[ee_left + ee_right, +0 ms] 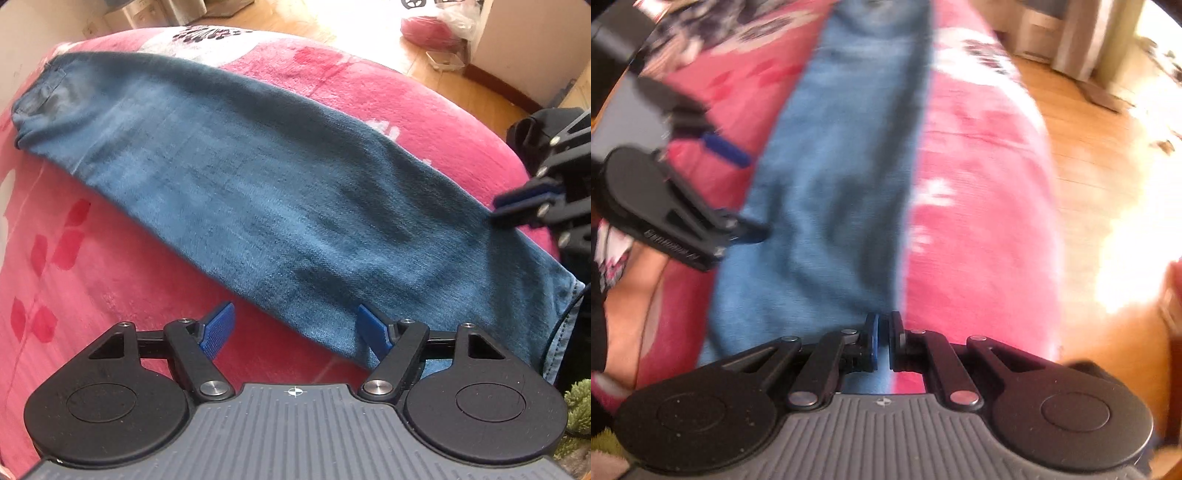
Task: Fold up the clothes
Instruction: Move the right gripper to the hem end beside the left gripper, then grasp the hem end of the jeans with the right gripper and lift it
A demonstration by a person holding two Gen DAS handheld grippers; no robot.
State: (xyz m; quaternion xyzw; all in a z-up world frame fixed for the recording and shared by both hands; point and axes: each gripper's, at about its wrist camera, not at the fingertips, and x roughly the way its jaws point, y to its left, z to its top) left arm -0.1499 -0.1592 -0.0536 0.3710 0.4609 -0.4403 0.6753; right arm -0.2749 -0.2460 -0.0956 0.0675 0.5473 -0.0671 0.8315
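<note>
One pink blanket (pixel 369 96) fills both views | jeans (pixel 258 199) folded lengthwise, upper left to lower right, hem end cut off (right view blurred) | left gripper (pixel 295 325) wide open, empty | right gripper (pixel 885 341) pinching jeans edge

Sunlit floor (pixel 1108 184) blown out; right view motion-blurred; fisheye-bent edges.
</note>
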